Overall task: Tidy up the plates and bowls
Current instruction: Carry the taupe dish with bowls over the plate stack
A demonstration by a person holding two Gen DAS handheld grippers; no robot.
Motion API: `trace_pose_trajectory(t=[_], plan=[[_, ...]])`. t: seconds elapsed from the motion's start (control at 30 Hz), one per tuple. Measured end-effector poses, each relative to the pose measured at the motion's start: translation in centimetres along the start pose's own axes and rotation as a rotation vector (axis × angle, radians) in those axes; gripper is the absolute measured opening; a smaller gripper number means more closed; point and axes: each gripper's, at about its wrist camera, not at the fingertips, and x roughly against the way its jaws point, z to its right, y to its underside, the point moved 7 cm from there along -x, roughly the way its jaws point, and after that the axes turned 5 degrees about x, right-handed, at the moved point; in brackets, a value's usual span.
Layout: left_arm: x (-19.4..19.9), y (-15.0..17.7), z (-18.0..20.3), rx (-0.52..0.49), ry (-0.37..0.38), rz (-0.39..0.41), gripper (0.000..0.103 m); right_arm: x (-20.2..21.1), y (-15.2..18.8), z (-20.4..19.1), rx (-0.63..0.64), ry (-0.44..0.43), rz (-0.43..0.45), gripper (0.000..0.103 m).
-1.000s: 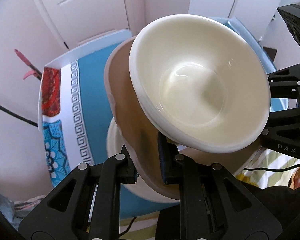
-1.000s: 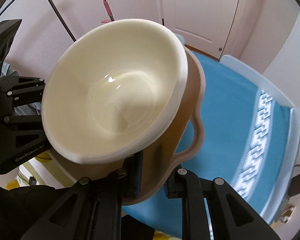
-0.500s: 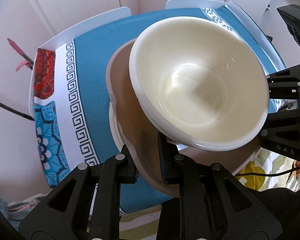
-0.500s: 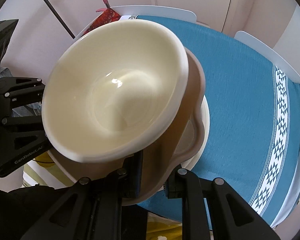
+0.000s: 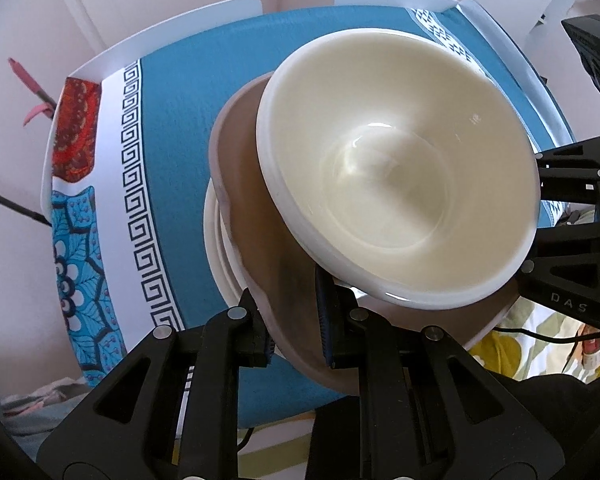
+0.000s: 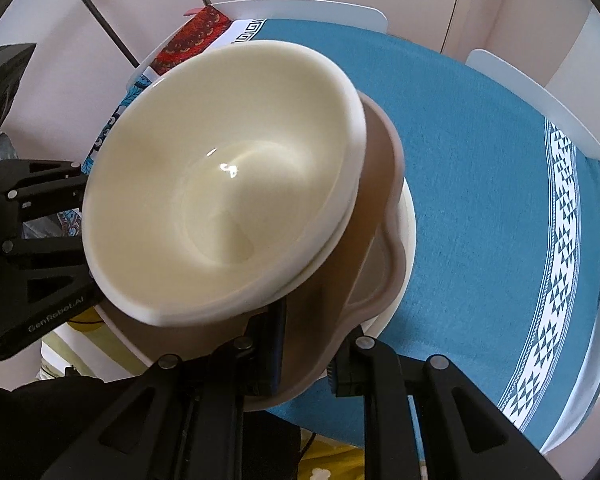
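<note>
A cream bowl (image 5: 396,168) sits in a beige-pink scalloped plate (image 5: 252,216); both show in the right wrist view too, the bowl (image 6: 228,184) and the plate (image 6: 380,264). My left gripper (image 5: 294,320) is shut on the plate's near rim. My right gripper (image 6: 304,352) is shut on the opposite rim. Together they hold the plate tilted just above a white plate (image 5: 214,248) on the table, which also shows in the right wrist view (image 6: 406,240).
The table has a blue cloth (image 5: 180,128) with a white key-pattern border (image 5: 134,160) and a red patch (image 5: 74,128). The cloth's triangle-pattern border (image 6: 560,240) runs along the right side. White chair backs (image 6: 300,6) stand behind. A door and walls lie beyond.
Both grippers have carried the plate and bowl down toward the table, and the white plate below has come into view close under them.
</note>
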Motion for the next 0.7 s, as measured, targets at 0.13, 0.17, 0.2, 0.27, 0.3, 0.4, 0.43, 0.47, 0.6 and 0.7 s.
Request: trace_pose_trajectory(t=[0.13,0.17,0.2,0.27,0.3,0.4,0.43,0.47,0.6,0.7], plan=[[-0.3,-0.1,-0.1,0.019,0.012,-0.039,0.014,-0.3,-0.5,0.7,0.001,-0.005,-0.023,0.016],[-0.3,-0.1,-0.1,0.015,0.013,-0.048,0.014,-0.3,-0.7,0.7,-0.003,-0.006,-0.027,0.016],[-0.3,-0.1,-0.1,0.012,0.014,-0.054,0.015,-0.3,-0.8,0.7,-0.006,-0.008,-0.03,0.016],[-0.4,-0.1,0.0,0.003,0.018,-0.067,0.016,-0.5,-0.9,0.7,-0.017,-0.011,-0.038,0.016],[-0.4,-0.1,0.1,0.001,0.02,-0.075,0.016,-0.6,-0.8,0.6,-0.019,-0.01,-0.04,0.016],[-0.5,0.0,0.6,-0.02,0.014,-0.095,0.02,-0.6,-0.7,0.7,-0.026,-0.007,-0.049,0.016],[-0.5,0.0,0.7,-0.028,0.008,-0.1,0.021,-0.6,-0.8,0.6,-0.025,-0.002,-0.052,0.016],[-0.5,0.0,0.8,-0.031,0.007,-0.104,0.021,-0.7,-0.8,0.6,-0.027,0.001,-0.054,0.016],[-0.5,0.0,0.9,-0.027,0.022,-0.121,0.023,-0.8,-0.9,0.6,-0.032,-0.011,-0.061,0.016],[-0.5,-0.1,1.1,-0.031,0.025,-0.135,0.025,-0.6,-0.8,0.9,-0.034,-0.017,-0.065,0.016]])
